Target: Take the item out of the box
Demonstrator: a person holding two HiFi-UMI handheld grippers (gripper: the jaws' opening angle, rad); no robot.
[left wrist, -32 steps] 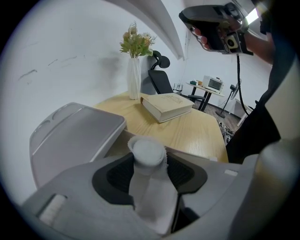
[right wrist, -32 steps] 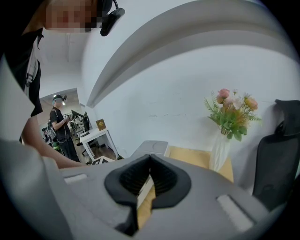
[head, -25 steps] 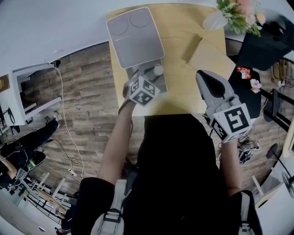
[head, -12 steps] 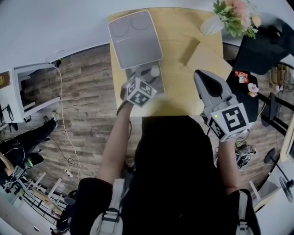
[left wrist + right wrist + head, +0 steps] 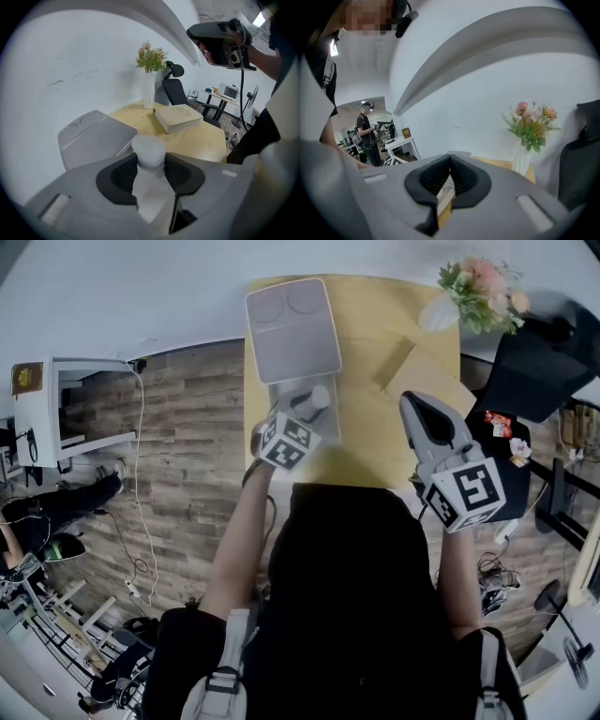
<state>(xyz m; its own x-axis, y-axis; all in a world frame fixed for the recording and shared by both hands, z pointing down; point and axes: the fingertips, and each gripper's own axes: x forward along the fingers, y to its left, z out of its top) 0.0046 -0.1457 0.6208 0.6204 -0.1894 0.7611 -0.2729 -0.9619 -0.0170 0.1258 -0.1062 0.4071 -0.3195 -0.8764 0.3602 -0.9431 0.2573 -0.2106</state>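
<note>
A grey box [image 5: 277,393] stands on the wooden table [image 5: 375,315] with its lid [image 5: 291,329] swung back towards the wall. My left gripper [image 5: 311,407] hovers over the box base and is shut on a white item with a round cap [image 5: 317,396]. In the left gripper view the item [image 5: 149,154] sits upright between the black pads [image 5: 121,176] of the left gripper [image 5: 150,164]. My right gripper [image 5: 420,412] hangs over the table's right side, shut and holding nothing. The right gripper's [image 5: 450,161] jaws meet at the tips in its own view.
A tan book-like box [image 5: 417,362] lies on the table right of the grey box. A white vase of flowers [image 5: 478,277] stands at the far right corner, next to a black chair [image 5: 534,348]. Wooden floor and a white desk [image 5: 66,409] lie to the left.
The head view has shifted slightly. My left gripper keeps the white item over the box, and the right gripper stays raised and shut.
</note>
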